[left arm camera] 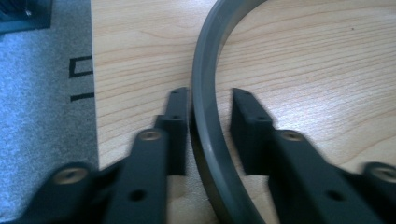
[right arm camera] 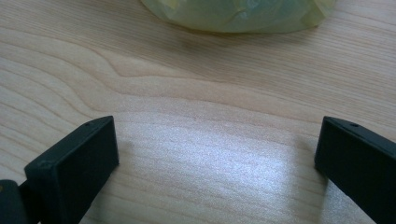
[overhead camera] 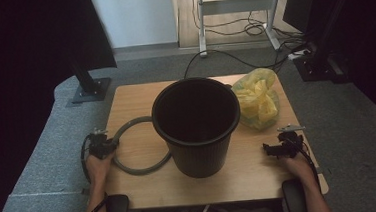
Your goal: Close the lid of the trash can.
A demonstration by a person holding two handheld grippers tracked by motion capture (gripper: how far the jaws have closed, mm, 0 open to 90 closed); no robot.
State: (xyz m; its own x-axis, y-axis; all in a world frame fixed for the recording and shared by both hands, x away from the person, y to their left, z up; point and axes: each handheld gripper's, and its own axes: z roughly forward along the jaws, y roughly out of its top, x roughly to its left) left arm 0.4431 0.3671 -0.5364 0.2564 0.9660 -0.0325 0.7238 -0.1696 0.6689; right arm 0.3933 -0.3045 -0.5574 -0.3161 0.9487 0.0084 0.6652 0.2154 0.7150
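- Grey plastic ring [overhead camera: 138, 148] lying flat on the light wooden table [overhead camera: 135, 97]: its right arc is hidden behind the black ribbed plastic bin [overhead camera: 197, 128].
- Left gripper view: the ring runs off the top and bottom edges; right jaw contact cannot be told.
- Crumpled yellow plastic bag [right arm camera: 238, 14]: cut off by the top edge of the right gripper view.
- Bin interior: too dark to read.

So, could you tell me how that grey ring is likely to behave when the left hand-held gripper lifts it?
The grey ring looks like thin moulded plastic, so probably light and fairly stiff. Gripped at one edge by the left hand-held gripper, its far side may sag or swing. Part of it lies beside the black bin, so it might catch on it.
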